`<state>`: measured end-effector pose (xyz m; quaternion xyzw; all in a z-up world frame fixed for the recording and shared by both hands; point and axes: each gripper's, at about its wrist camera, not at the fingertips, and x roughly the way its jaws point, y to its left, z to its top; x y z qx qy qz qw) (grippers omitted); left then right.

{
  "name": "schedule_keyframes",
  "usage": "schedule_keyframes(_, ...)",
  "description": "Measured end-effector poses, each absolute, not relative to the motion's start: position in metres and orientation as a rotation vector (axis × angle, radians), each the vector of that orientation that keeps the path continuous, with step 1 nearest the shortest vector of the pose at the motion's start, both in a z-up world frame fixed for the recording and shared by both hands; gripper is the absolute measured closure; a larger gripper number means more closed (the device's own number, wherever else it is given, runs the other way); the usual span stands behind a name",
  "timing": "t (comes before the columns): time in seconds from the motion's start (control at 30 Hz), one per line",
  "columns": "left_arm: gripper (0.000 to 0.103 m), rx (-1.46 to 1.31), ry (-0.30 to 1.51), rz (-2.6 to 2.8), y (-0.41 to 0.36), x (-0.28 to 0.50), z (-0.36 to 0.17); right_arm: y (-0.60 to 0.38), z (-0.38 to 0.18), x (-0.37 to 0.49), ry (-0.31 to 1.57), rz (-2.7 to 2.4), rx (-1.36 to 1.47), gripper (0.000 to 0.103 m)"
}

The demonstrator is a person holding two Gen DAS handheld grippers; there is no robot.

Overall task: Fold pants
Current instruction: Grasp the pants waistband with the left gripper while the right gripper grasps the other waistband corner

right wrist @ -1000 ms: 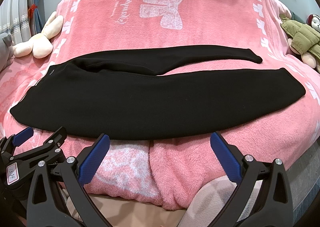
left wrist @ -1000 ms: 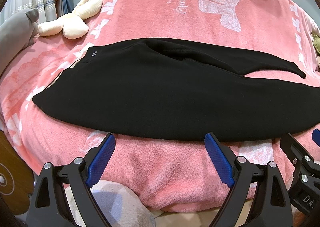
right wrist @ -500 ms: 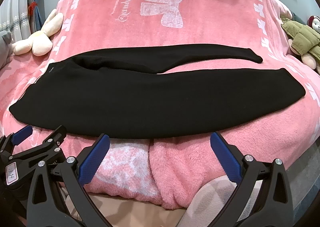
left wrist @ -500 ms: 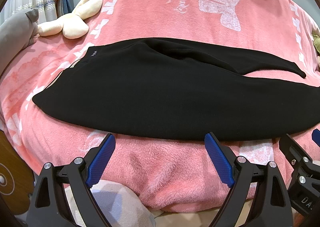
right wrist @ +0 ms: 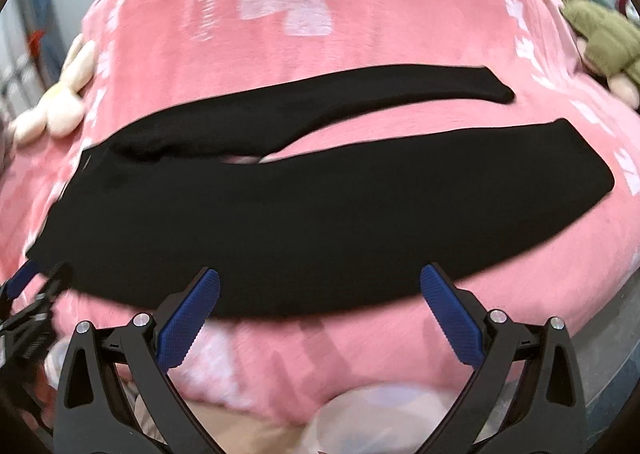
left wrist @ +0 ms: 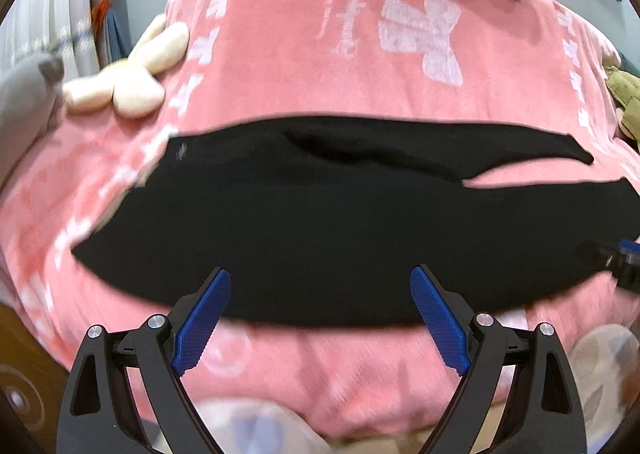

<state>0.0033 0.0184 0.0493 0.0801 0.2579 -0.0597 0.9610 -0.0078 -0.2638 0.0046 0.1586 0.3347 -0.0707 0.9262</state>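
Both grippers have advanced over the bed edge since the earlier frames, blurring the views. From the left wrist, the left gripper (left wrist: 320, 296) spreads wide and empty above the near edge of the black pants (left wrist: 340, 222), which lie flat across the pink blanket (left wrist: 304, 66), legs apart. From the right wrist, the right gripper (right wrist: 320, 296) is equally wide, holding nothing. No fold is made yet; every fold remains. No containers appear.

White script lettering on your pink fleece blanket (left wrist: 280, 66), far side beside its white bow print, too blurred to read, small pale mark on your black pants (left wrist: 182, 152) waistband, left end, illegible
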Motion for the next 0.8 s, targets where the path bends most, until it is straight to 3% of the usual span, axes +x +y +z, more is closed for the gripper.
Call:
schedule_keyframes(0.2,0.011,0.145,0.538,-0.14,0.042,0.067,0.09,-0.382,0.023,0.054,0.672,-0.264,0.288,0.005)
schedule_keyframes(0.37,0.01,-0.003,0.643,-0.094,0.095,0.182,0.104,-0.478,0.032,0.121,0.652,-0.33,0.311,0.005)
schedule_keyframes(0.53,0.011,-0.107,0.754,0.079,0.155,0.302,0.091,-0.537,0.031,0.185,0.667,-0.321,0.367,0.005)
schedule_keyframes(0.8,0.011,-0.308,0.902,0.255,0.226,0.412,0.056,-0.576,0.0,0.254,0.74,-0.323,0.517,0.005)
